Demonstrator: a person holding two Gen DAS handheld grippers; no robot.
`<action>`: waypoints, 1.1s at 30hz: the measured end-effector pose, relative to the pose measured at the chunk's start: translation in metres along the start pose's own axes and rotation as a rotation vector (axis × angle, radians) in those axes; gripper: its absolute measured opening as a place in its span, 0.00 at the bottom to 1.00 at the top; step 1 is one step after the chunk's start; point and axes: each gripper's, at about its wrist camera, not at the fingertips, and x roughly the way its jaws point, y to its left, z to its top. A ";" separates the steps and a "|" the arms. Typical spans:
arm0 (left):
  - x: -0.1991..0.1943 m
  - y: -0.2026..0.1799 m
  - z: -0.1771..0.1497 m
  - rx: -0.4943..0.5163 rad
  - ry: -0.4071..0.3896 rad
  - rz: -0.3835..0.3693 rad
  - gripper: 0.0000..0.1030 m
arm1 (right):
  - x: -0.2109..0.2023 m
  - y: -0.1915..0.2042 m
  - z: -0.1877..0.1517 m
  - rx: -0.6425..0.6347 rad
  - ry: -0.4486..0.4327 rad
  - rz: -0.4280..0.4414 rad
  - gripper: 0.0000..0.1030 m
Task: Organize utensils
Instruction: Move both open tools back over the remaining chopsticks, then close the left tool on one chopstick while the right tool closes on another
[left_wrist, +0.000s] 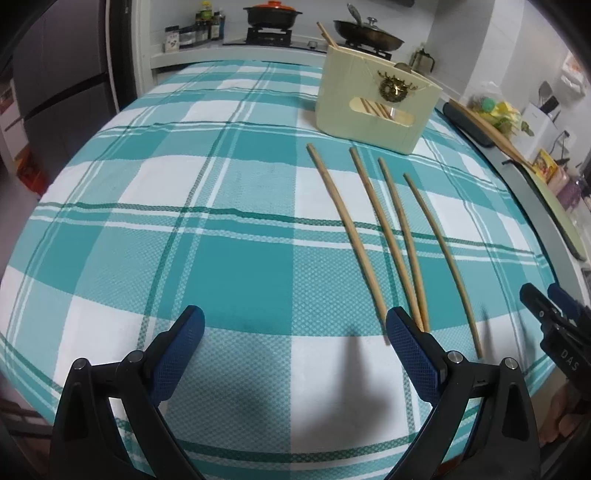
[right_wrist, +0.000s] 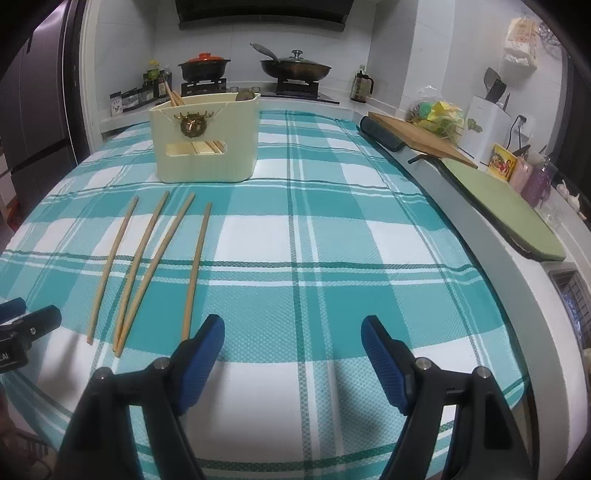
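Observation:
Several wooden chopsticks (left_wrist: 391, 240) lie side by side on the teal checked tablecloth (left_wrist: 184, 206); they also show in the right wrist view (right_wrist: 147, 266). A cream utensil box (left_wrist: 376, 107) with a brass ornament stands behind them and holds a few chopsticks; it also shows in the right wrist view (right_wrist: 205, 140). My left gripper (left_wrist: 295, 325) is open and empty, its right finger by the near ends of the chopsticks. My right gripper (right_wrist: 293, 332) is open and empty, to the right of the chopsticks.
A stove with a red-lidded pot (right_wrist: 204, 66) and a lidded pan (right_wrist: 295, 68) stands behind the table. A wooden board (right_wrist: 417, 138) and a green mat (right_wrist: 506, 210) lie on the counter at right, with bottles and a white appliance.

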 end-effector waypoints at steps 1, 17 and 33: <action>0.002 0.001 0.002 -0.005 0.001 -0.002 0.96 | 0.001 -0.002 -0.001 0.016 -0.008 0.014 0.76; 0.062 -0.024 0.061 0.075 0.005 0.066 0.96 | 0.025 0.018 0.012 -0.039 0.001 0.217 0.76; 0.066 0.008 0.048 0.092 0.020 0.147 1.00 | 0.078 0.051 0.020 -0.187 0.131 0.236 0.74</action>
